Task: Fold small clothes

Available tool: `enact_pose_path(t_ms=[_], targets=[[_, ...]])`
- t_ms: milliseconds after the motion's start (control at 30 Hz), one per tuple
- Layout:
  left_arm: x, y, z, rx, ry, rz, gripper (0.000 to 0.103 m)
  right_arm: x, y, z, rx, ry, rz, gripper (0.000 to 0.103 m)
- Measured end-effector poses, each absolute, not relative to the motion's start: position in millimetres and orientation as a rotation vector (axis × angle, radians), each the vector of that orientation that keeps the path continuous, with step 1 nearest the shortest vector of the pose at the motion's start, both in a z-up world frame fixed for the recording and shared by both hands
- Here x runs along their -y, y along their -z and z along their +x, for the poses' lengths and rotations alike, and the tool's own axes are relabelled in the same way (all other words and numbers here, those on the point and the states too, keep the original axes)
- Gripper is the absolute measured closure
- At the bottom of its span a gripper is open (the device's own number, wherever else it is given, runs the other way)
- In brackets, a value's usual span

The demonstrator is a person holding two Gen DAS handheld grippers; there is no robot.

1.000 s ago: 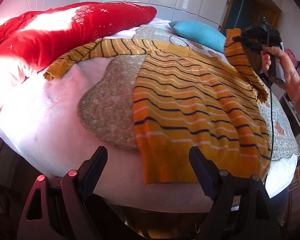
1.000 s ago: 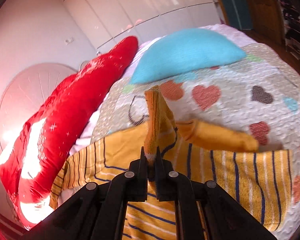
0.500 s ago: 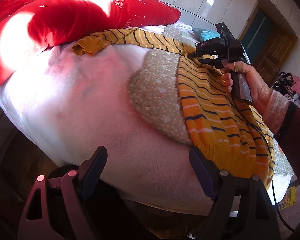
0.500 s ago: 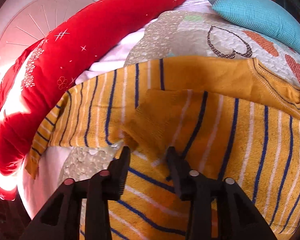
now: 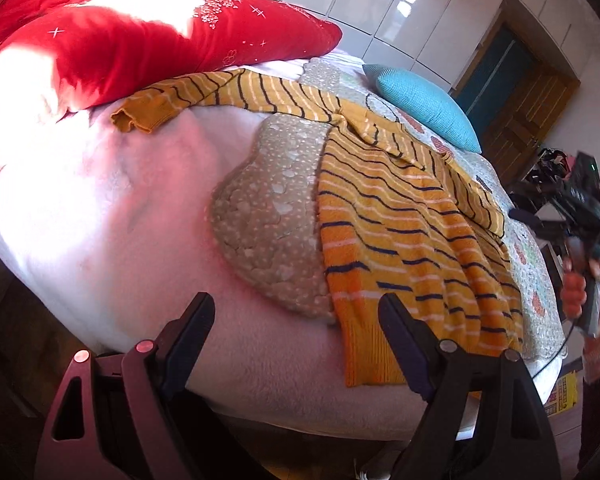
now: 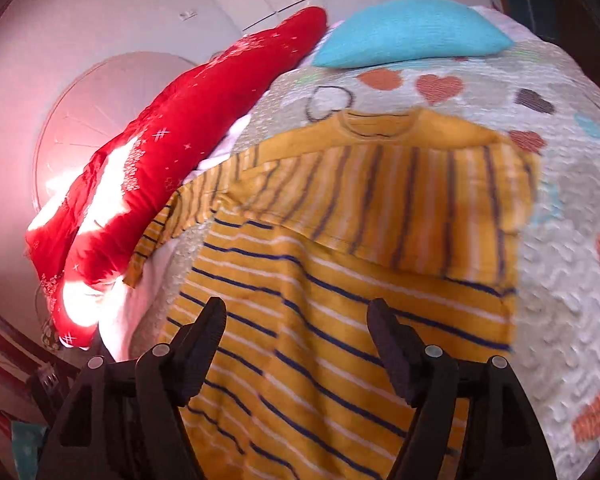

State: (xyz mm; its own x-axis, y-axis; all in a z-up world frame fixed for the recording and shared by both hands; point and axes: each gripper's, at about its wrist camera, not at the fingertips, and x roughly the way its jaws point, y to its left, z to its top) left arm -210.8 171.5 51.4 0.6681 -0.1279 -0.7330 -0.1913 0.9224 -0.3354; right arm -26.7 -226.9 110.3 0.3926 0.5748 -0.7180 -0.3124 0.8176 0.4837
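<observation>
striped yellow sweater (image 6: 340, 280): lay flat on bed (image 5: 100, 220), right sleeve (image 6: 400, 200) newly folded across chest. right gripper (image 6: 296, 332): fingers just opened wide, empty. left gripper (image 5: 296, 328): fingers wide, empty; left sleeve (image 5: 204, 92) at 11 o'clock, unfolded.

- my right gripper (image 6: 296, 340) has just been opening; nothing sits between its jaws.
- below me the striped sweater (image 6: 340, 280) lies on the heart quilt (image 6: 560, 280), one sleeve folded across its chest.

Bare white blanket (image 5: 100, 208) between red quilt (image 5: 148, 40) and sweater (image 5: 412, 240).
</observation>
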Motion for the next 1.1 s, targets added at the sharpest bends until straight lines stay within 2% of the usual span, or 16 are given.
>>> enact_pose_path(t_ms=[200, 467, 500, 533, 567, 600, 633, 667, 700, 933, 1100], targets=[[-159, -40, -173, -0.901, 0.054, -0.431, 0.02, 307, -52, -90, -1.101, -0.507, 0.431, 0.025], [-139, -29, -142, -0.959, 0.088, -0.425, 0.02, 296, -24, -146, -1.037, -0.668, 0.582, 0.025], [-134, -29, -142, -0.967, 0.092, -0.415, 0.026, 290, -20, -154, -1.035, -0.707, 0.606, 0.025], [-129, -29, -141, -0.981, 0.104, -0.403, 0.047, 282, -17, -161, -1.039, -0.728, 0.598, 0.026], [-122, -28, -140, -1.001, 0.103, -0.377, 0.062, 273, -17, -170, -1.024, -0.717, 0.545, 0.031], [-115, -26, -138, -1.026, 0.086, -0.342, 0.092, 266, -19, -176, -1.005, -0.7, 0.479, 0.044], [-111, -25, -138, -1.041, 0.073, -0.324, 0.095, 261, -19, -179, -1.005, -0.693, 0.445, 0.055], [-109, -27, -139, -1.036, 0.056, -0.323, 0.095, 261, -18, -179, -1.018, -0.698, 0.456, 0.079], [-108, -30, -141, -1.035, 0.044, -0.32, 0.095, 265, -16, -177, -1.034, -0.715, 0.49, 0.086], [-105, -68, -181, -0.983, 0.006, -0.299, 0.096, 305, -34, -191, -1.019, -0.75, 0.539, 0.088], [-107, -55, -202, -1.027, 0.008, -0.308, 0.095, 315, -27, -203, -1.063, -0.676, 0.44, 0.086]])
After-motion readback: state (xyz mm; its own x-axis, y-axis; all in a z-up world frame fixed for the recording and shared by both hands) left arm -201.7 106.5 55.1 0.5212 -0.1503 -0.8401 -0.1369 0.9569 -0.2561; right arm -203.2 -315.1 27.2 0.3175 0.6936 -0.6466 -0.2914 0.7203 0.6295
